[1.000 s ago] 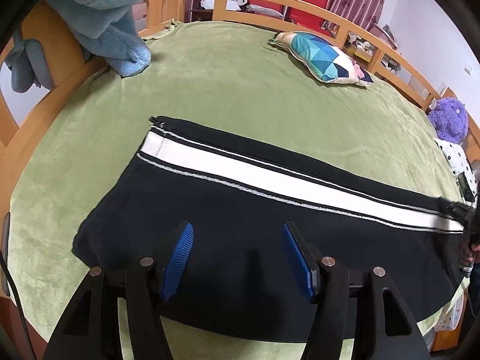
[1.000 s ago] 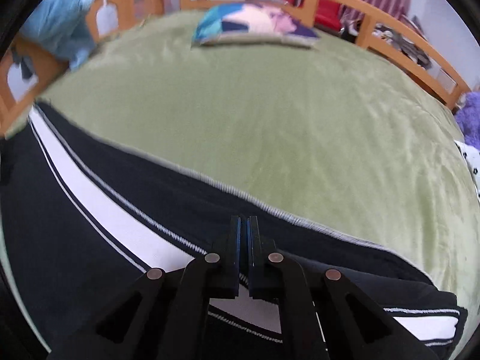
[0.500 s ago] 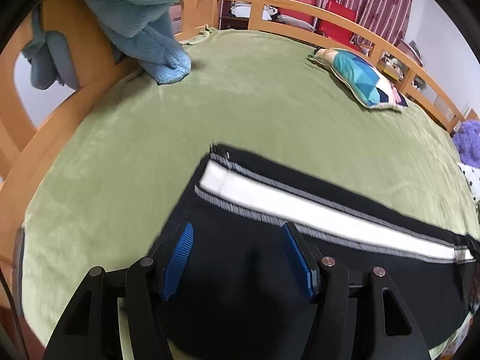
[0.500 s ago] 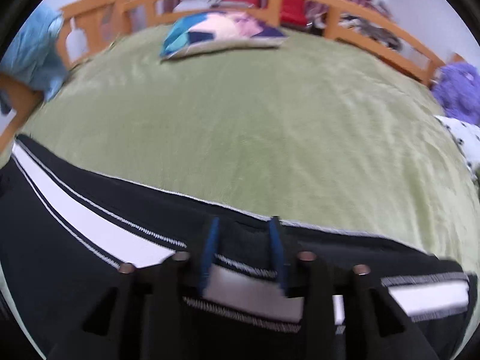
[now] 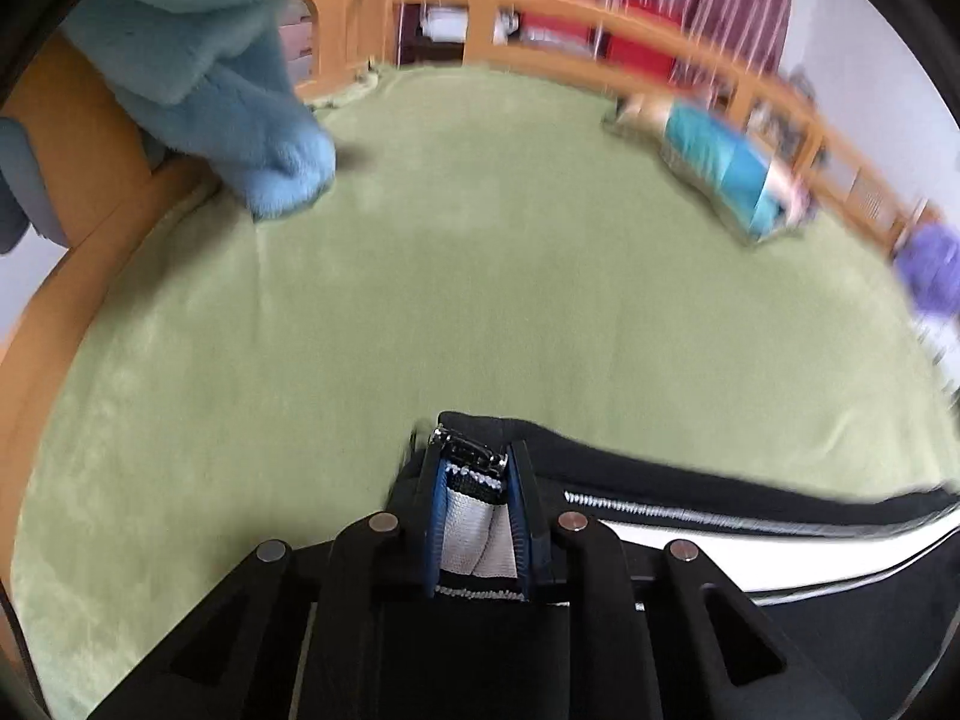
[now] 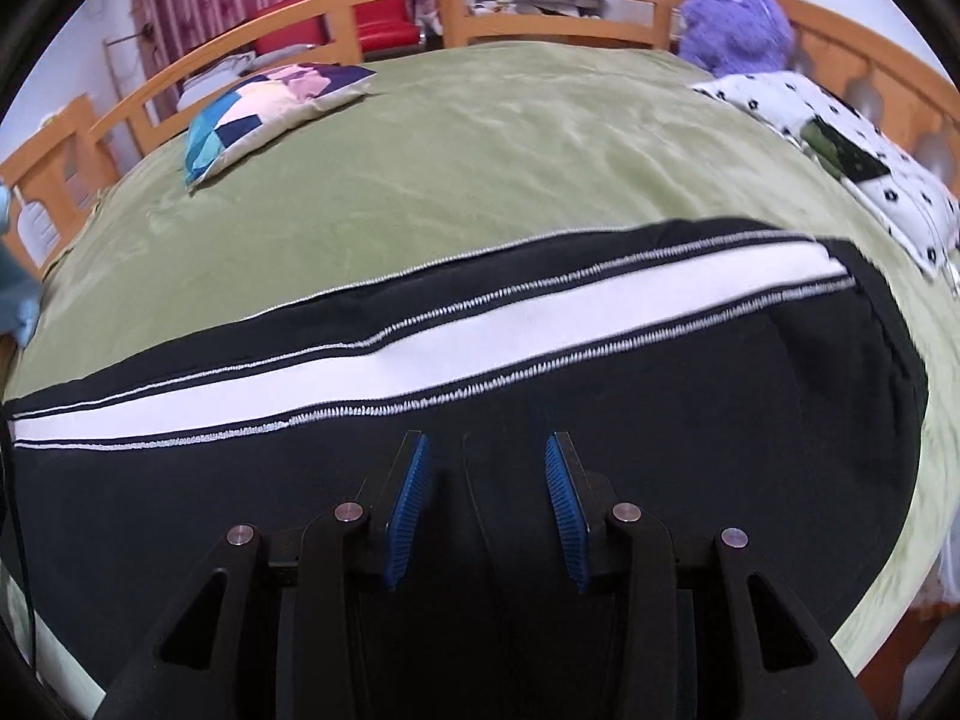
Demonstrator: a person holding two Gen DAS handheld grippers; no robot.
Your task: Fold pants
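Observation:
Black pants point(image 6: 660, 396) with a white side stripe lie flat across the green bedspread point(image 5: 480, 270). My left gripper point(image 5: 475, 462) sits at the leg's end by the zipper. Its jaws are closing, and the blue pads point(image 5: 441, 516) pinch a bunched fold of the white stripe and black hem. The rest of the pants point(image 5: 690, 498) runs off to the right. My right gripper point(image 6: 486, 444) hovers over the black fabback near the wider end, jaws open, with nothing pinched between the pads point(image 6: 408, 504).
A blue fleece blanket point(image 5: 240, 90) hangs over the wooden bed rail point(image 5: 72, 138) at the left. A patterned pillow point(image 6: 270, 102) lies near the far rail. A purple plush toy point(image 6: 738, 30) and a white dotted cloth point(image 6: 840, 150) sit at the right.
My left gripper slid along the pants to the leg's end and closed on the hem. My right gripper opened, let go of the fabric and rolled, now facing the wider end.

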